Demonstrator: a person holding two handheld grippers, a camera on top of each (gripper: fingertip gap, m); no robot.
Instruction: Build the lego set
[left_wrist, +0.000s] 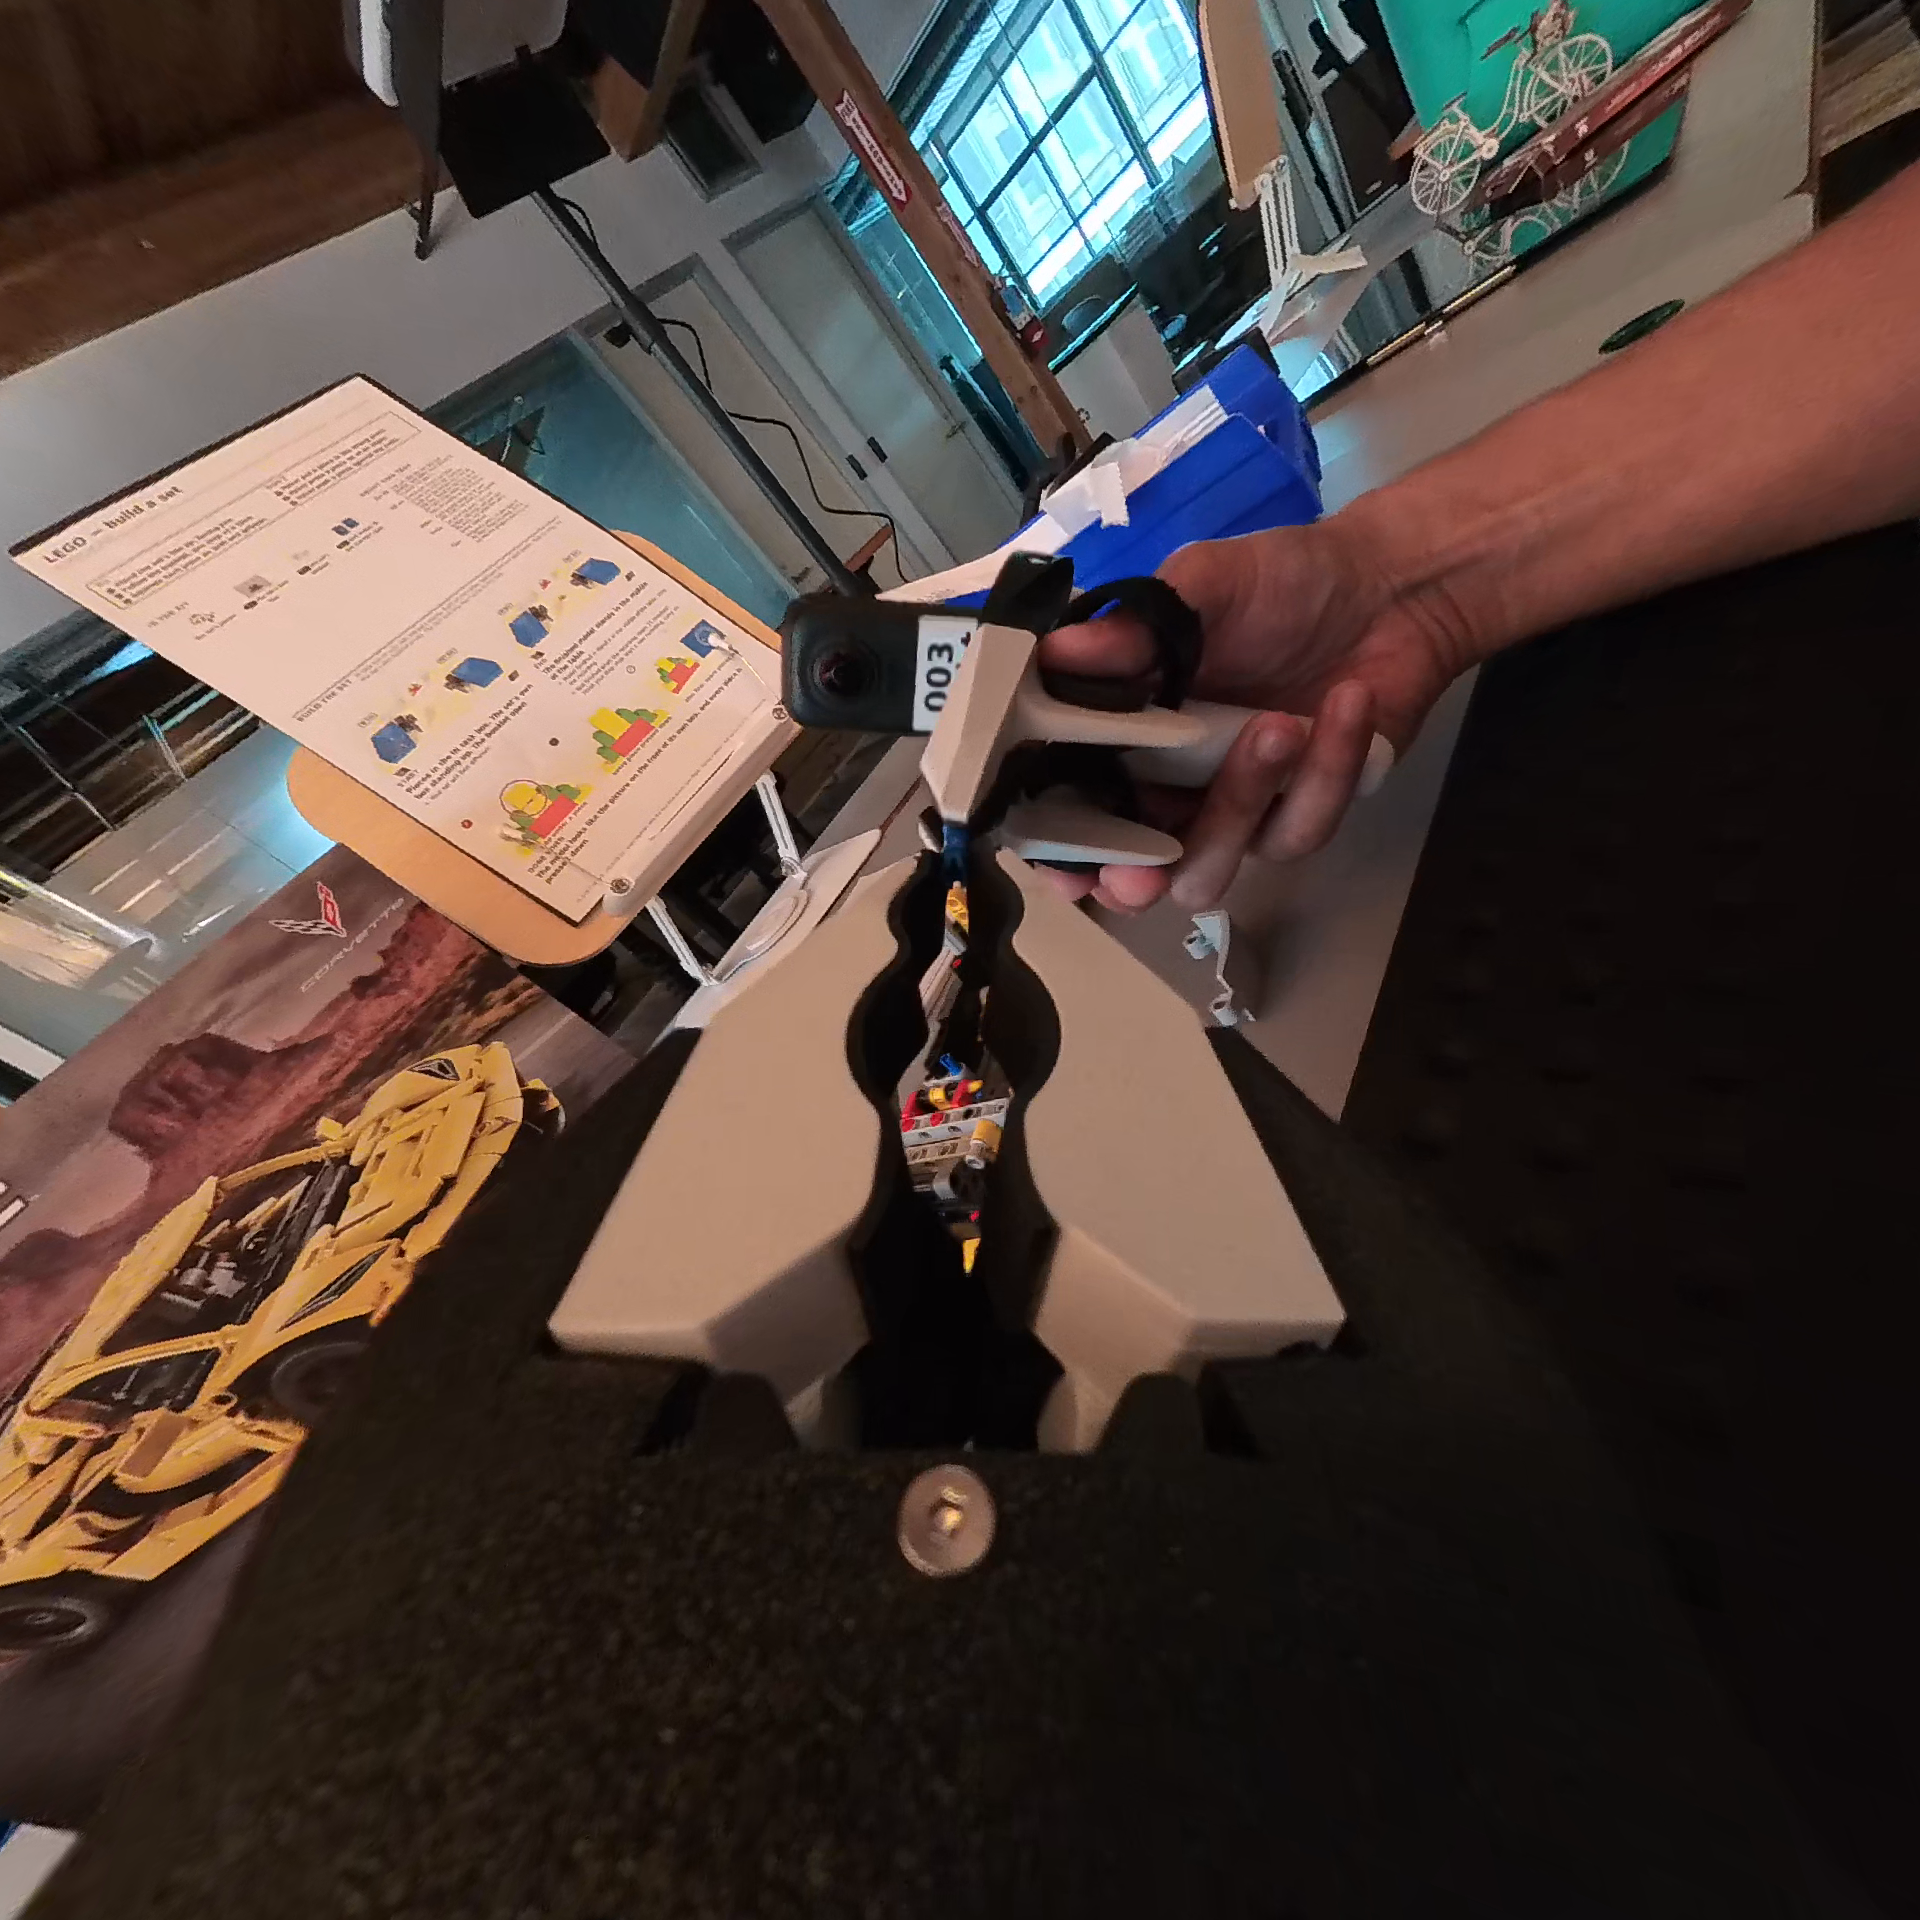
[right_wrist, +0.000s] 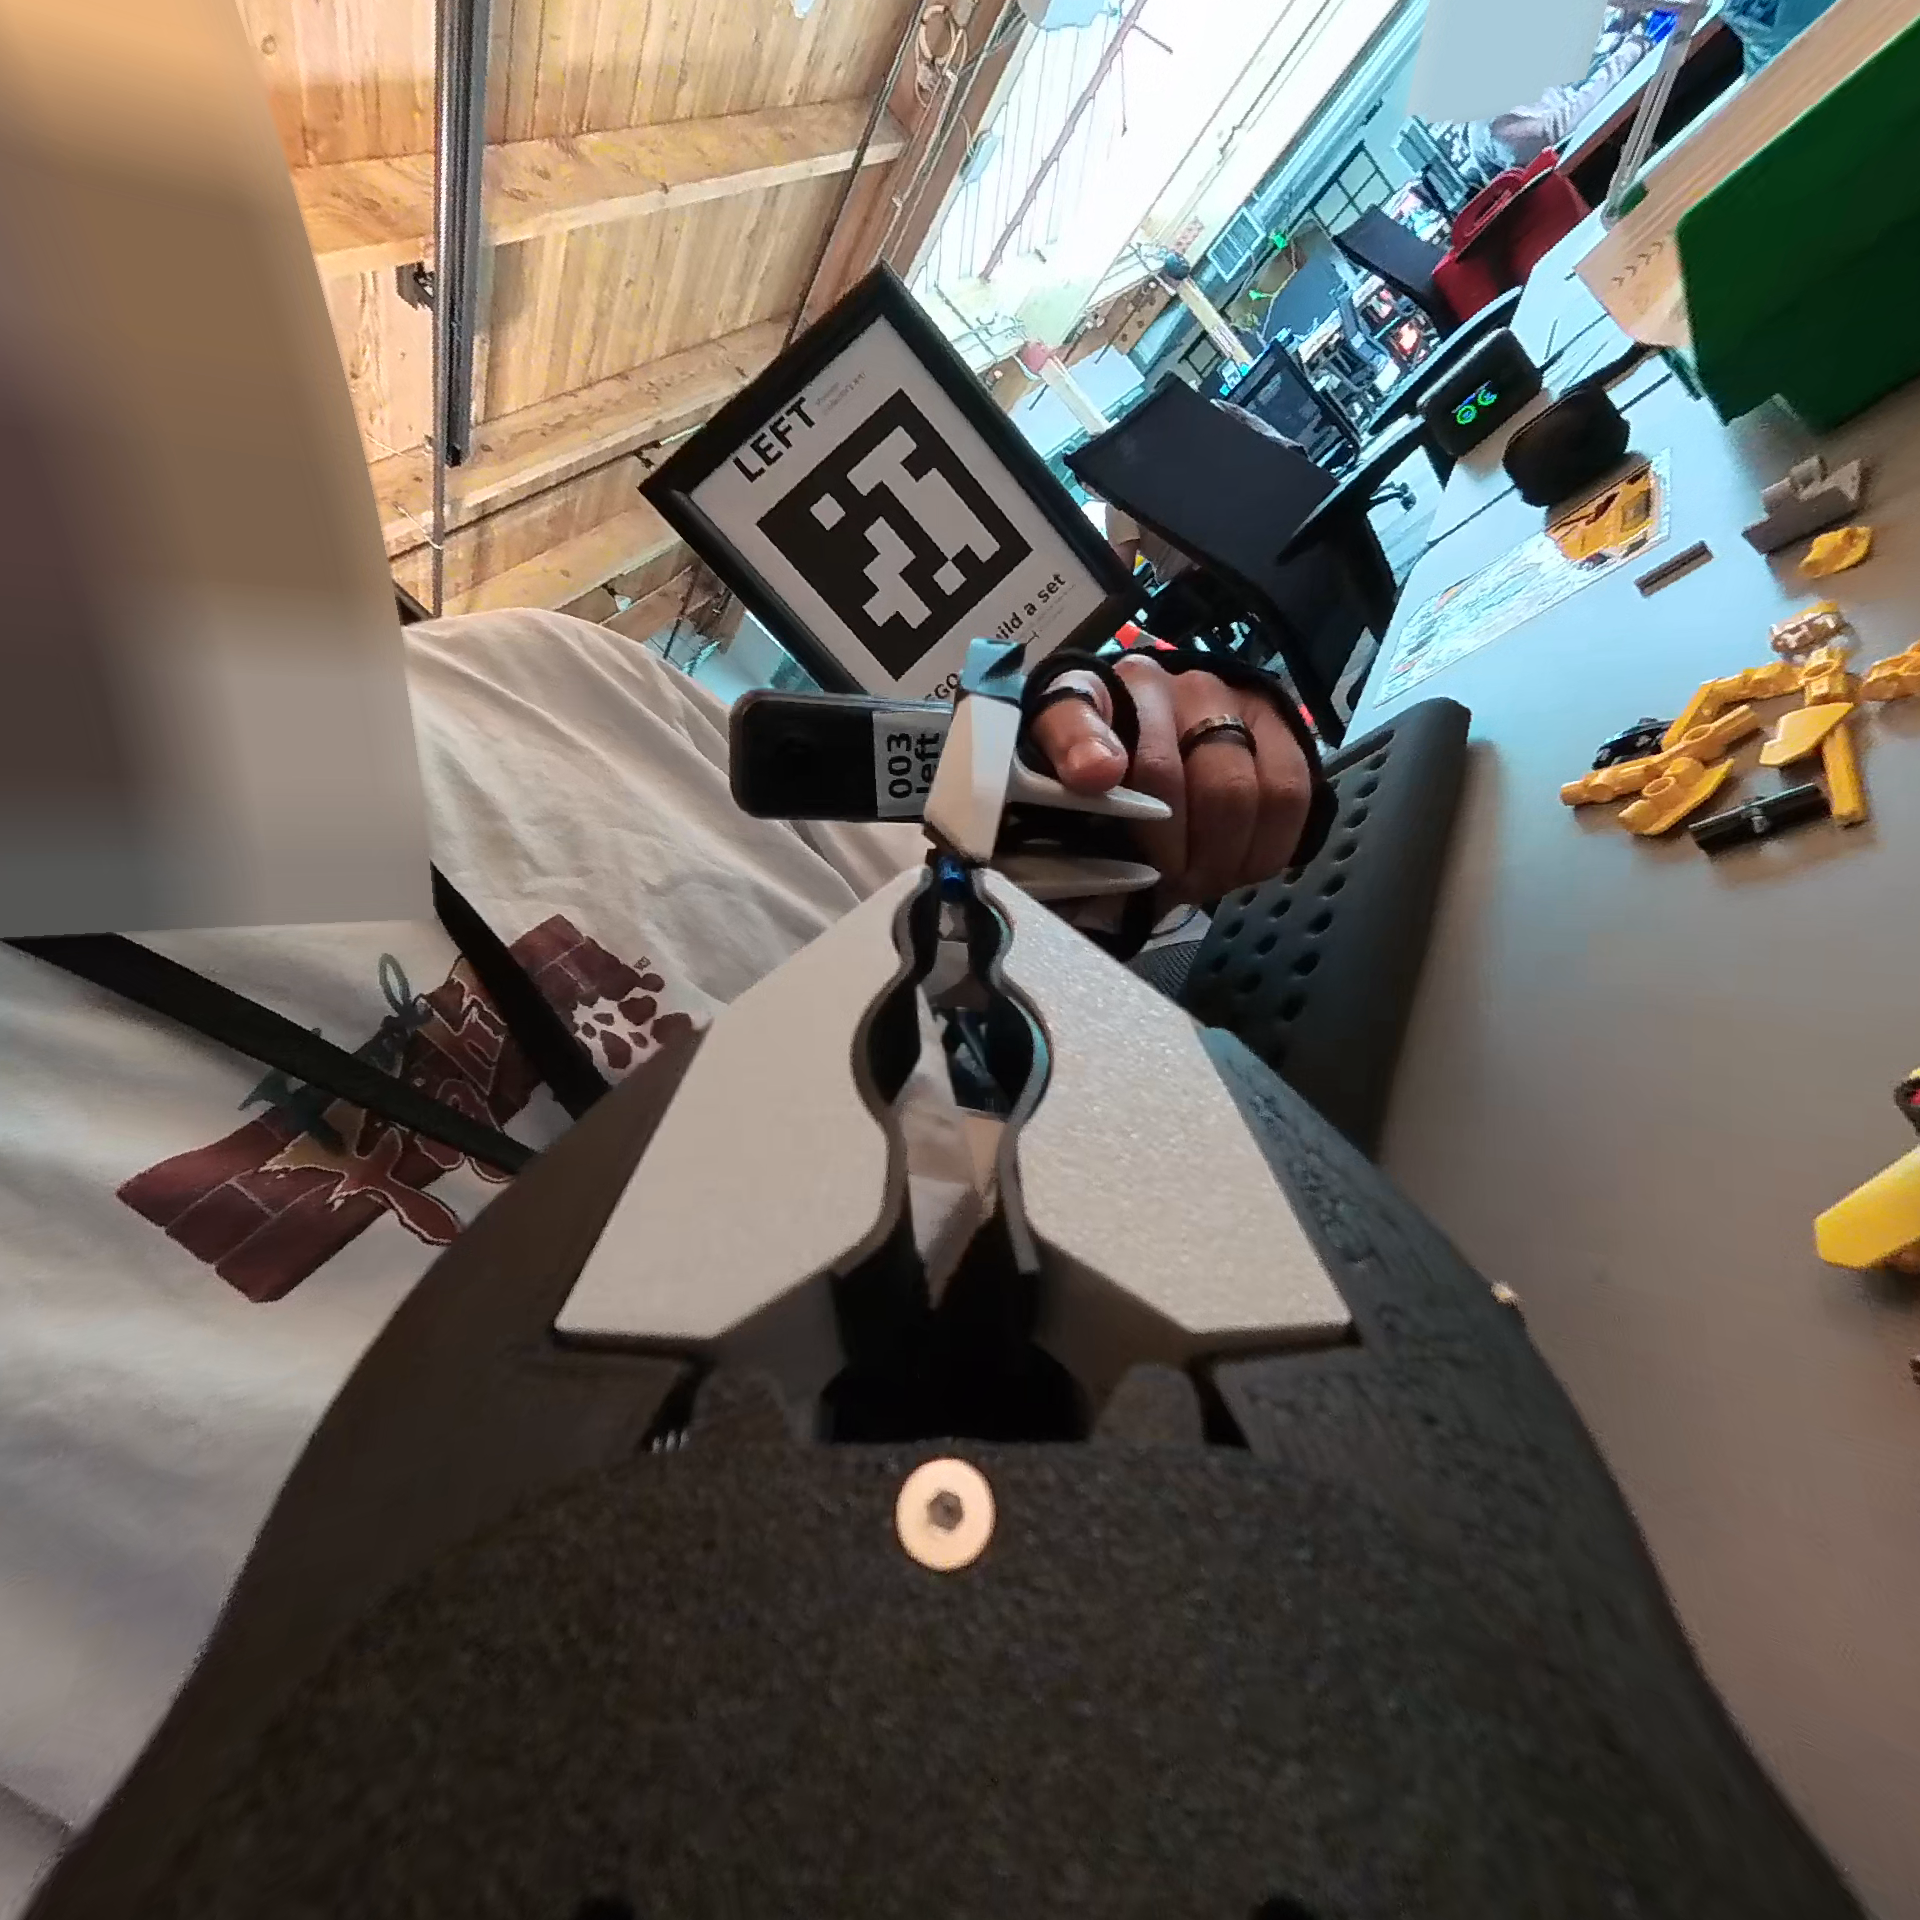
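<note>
Lego pin (left_wrist: 953, 844), small and blue, sits pinched where both grippers' tips meet: the left gripper (left_wrist: 951, 883) and right gripper (right_wrist: 948, 894) each close on it from opposite ends. Beyond the pin, loose yellow pieces (right_wrist: 1756, 764) lie scattered on the grey table (right_wrist: 1621, 935), well apart from it.

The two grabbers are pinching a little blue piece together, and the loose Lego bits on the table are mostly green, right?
Not quite. The loose Lego pieces on the table are mostly yellow, as the right wrist view shows. The rest holds: the left gripper and the right gripper meet tip to tip at a small blue piece.
</note>
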